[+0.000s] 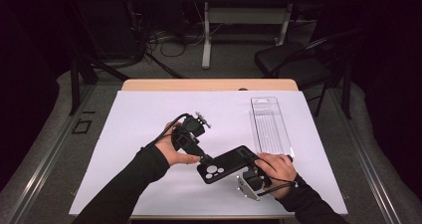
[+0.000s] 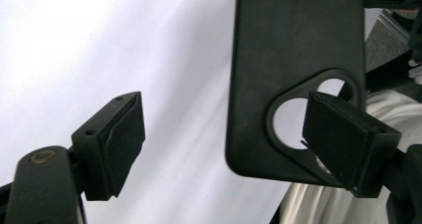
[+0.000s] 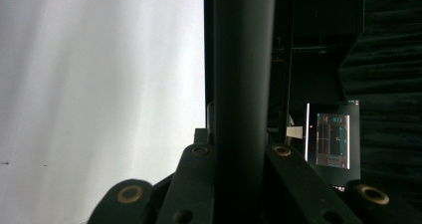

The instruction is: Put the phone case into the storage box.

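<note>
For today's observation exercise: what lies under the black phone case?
Under the phone case, held clear by the right tongs, lies the white sheet, seen through its camera cutouts in the left gripper view. Its underside and the sheet directly below are covered.

Phone case [image 3: 244, 84] seen edge-on, top cut by frame. Right tool [image 1: 255, 180] tips hidden under hand [image 1: 276, 168]. Far screen [image 3: 333, 140] text unreadable.
</note>
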### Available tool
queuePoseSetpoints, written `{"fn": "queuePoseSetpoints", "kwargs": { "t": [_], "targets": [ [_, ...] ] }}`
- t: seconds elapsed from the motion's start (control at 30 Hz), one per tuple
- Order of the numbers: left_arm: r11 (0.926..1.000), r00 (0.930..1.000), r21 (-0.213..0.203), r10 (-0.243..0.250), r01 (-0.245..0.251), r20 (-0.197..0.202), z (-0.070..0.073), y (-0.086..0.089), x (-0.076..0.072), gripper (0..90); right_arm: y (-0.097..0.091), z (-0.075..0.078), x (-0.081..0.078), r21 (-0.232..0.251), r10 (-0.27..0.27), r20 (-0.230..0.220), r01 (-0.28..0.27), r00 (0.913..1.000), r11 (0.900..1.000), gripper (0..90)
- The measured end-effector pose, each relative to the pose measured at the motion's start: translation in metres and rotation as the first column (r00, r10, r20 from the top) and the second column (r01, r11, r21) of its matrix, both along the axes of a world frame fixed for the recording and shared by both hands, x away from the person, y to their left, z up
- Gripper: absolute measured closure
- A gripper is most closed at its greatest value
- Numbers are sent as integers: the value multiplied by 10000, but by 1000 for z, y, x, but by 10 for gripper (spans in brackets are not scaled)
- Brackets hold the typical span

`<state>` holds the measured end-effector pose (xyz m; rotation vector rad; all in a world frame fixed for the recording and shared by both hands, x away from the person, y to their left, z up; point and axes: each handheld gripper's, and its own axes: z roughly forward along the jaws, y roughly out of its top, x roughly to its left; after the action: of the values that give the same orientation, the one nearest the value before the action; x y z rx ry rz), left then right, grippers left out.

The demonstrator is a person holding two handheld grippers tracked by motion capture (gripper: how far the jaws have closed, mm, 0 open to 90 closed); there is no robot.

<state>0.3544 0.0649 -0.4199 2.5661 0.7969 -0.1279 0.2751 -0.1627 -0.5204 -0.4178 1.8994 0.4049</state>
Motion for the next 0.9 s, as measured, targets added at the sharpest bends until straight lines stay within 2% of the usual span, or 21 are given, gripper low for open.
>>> {"fn": "queuePoseSetpoints", "kwargs": {
  "t": [0.37, 0.43, 0.53, 0.6, 0.7, 0.73, 0.9],
  "targets": [
    [9995, 9998, -256, 185, -183, 99, 0, 10, 1, 172, 1, 3, -2, 154, 51, -104, -49, 9999, 9999, 884],
    [9992, 9996, -304, 252, -248, 138, 0, 13, 2, 172, 1, 4, -2, 391, 74, -301, -62, 9995, 9992, 883],
    [9987, 9991, -366, 373, -366, 187, 1, 17, 2, 172, 0, 6, -2, 491, 53, -511, -28, 9987, 9988, 883],
    [9985, 9989, -381, 410, -401, 241, 2, 19, 3, 172, -1, 7, -2, 656, 77, -787, -25, 9969, 9978, 883],
    [9979, 9984, -445, 493, -480, 279, 3, 24, 3, 173, -2, 10, -1, 1155, 220, -1366, -61, 9904, 9933, 883],
    [9978, 9982, -455, 502, -488, 312, 3, 26, 4, 173, -3, 11, -1, 1327, 258, -1632, -39, 9863, 9911, 883],
    [9969, 9971, -556, 576, -548, 501, 2, 34, 5, 203, -5, 13, 1, 1764, 306, -2398, 125, 9703, 9842, 884]
  ]
}}
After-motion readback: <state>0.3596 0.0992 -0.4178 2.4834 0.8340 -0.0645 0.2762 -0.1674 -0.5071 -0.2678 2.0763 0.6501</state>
